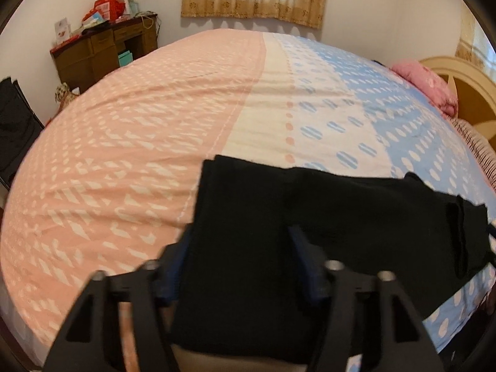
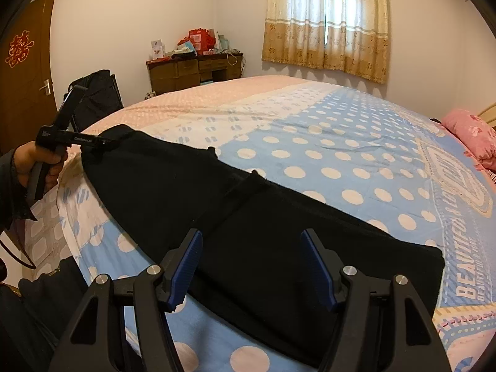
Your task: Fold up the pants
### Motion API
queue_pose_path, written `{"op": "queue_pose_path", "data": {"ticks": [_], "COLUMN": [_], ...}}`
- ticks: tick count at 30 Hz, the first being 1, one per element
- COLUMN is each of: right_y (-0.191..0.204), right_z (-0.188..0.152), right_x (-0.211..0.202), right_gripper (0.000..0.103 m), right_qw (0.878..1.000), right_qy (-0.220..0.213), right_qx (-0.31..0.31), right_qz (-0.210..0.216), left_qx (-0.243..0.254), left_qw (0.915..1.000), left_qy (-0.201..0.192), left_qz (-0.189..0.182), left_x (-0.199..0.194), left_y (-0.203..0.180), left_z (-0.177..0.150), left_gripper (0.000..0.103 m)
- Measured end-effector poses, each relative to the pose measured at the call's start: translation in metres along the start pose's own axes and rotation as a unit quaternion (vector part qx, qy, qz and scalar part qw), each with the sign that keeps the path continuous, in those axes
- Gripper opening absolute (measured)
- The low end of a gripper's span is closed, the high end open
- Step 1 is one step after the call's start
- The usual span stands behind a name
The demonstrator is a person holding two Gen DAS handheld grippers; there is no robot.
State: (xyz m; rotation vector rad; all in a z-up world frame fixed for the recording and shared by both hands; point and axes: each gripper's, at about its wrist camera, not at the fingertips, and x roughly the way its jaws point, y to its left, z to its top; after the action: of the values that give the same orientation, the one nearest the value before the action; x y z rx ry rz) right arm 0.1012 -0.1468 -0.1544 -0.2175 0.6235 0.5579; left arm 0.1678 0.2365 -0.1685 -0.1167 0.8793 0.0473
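Note:
Black pants (image 2: 254, 226) lie flat on the bed in a long folded strip along its near edge. In the left wrist view the pants (image 1: 310, 217) run from between the fingers off to the right. My left gripper (image 1: 240, 232) is open, its jaws wide apart over the left end of the pants. It also shows in the right wrist view (image 2: 107, 142), held in a hand at that far end. My right gripper (image 2: 251, 238) is open, with blue pads (image 2: 319, 266) spread over the right end of the pants. Neither holds cloth.
The bed (image 2: 325, 142) has a pink, cream and blue dotted cover. A pink pillow (image 2: 468, 133) and headboard (image 1: 465, 83) are at the right. A brown desk (image 2: 192, 71) with boxes, a black bag (image 2: 96, 93), a door (image 2: 24, 71) and a curtained window (image 2: 325, 21) lie beyond.

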Motion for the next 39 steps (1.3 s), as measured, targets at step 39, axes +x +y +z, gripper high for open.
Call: {"op": "queue_pose_path", "data": {"ticks": [39], "right_y": [-0.179], "right_z": [-0.047], "right_x": [-0.085], "right_gripper": [0.072], "right_qw": [0.944], "right_qy": [-0.027], "right_qx": [0.277], "right_qz": [-0.178], "left_qx": [0.150], "left_qw": [0.9382], "left_qy": [0.015], "left_qz": [-0.311], "left_x": [-0.056], "left_y": [-0.310], "left_z": [0.044], "left_gripper": [0.022]}}
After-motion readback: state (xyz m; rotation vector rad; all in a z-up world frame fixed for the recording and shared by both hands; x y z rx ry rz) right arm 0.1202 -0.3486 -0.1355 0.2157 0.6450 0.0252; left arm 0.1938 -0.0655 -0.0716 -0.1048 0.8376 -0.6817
